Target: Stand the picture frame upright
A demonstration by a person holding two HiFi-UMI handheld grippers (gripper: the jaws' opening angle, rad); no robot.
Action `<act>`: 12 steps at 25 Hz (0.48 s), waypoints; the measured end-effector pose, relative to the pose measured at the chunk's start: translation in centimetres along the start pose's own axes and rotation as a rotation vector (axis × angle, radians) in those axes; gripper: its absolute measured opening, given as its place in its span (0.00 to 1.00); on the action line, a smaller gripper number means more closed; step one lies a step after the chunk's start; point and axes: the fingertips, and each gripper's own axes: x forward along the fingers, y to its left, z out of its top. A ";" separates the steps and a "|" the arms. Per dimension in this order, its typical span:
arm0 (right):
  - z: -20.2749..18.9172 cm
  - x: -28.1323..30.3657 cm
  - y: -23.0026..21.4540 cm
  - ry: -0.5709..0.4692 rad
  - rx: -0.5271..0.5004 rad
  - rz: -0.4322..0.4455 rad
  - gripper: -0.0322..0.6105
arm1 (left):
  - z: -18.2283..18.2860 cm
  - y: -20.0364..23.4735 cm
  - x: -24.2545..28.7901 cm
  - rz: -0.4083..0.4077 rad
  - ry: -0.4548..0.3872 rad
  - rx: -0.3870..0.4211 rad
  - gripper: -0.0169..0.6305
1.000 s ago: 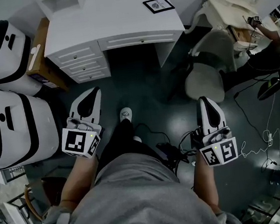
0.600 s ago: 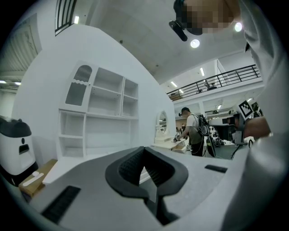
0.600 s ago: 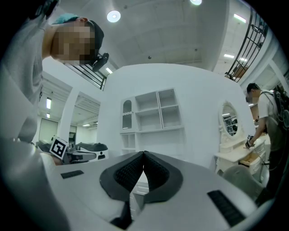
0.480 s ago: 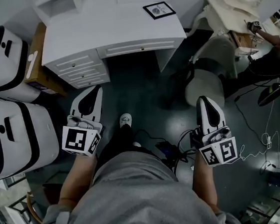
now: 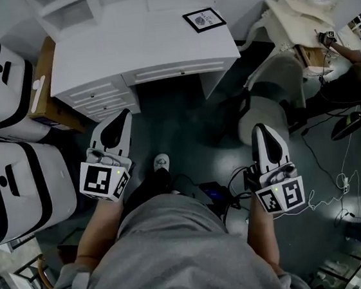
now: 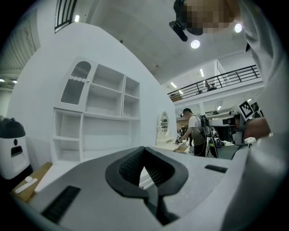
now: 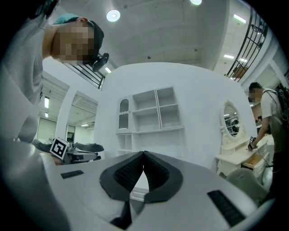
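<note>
Two grippers were clenched shut on nothing, and both hung low in front of the person, well short of the desk (image 5: 137, 45). In the head view the left gripper (image 5: 119, 121) sat at about nine o'clock. Its own view showed the ribbed pads (image 6: 135, 164) pressed together with only open air beyond them.

The frame (image 5: 204, 20) lay flat, face up, at about one o'clock, near the desk's right rear corner and well apart from either gripper. The right gripper (image 5: 261, 131) sat at about four o'clock, equally closed and empty in its own view.

The step in hand looked like the approach. The person would likely need to step up to the desk and open one gripper. The right looked the better placed, since the frame lay on that side. A flat frame offers little to pinch, so it would probably pay to catch one edge and tip the frame up slowly. The other gripper could steady the far edge, so the frame neither slid across the smooth top nor toppled backward.

A round print showed inside the frame, but it was too small to read. The cube (image 5: 103, 180) on each gripper bore only square markers, and no brand was legible anywhere.
</note>
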 end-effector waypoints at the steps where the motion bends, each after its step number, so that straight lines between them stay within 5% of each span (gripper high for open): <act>1: 0.0 0.4 -0.2 0.000 0.000 -0.003 0.09 | 0.1 0.2 0.5 -0.003 -0.002 0.000 0.04; 12: 0.2 5.3 -3.2 -0.002 0.003 -0.038 0.09 | 0.8 3.0 6.7 -0.039 -0.005 0.003 0.04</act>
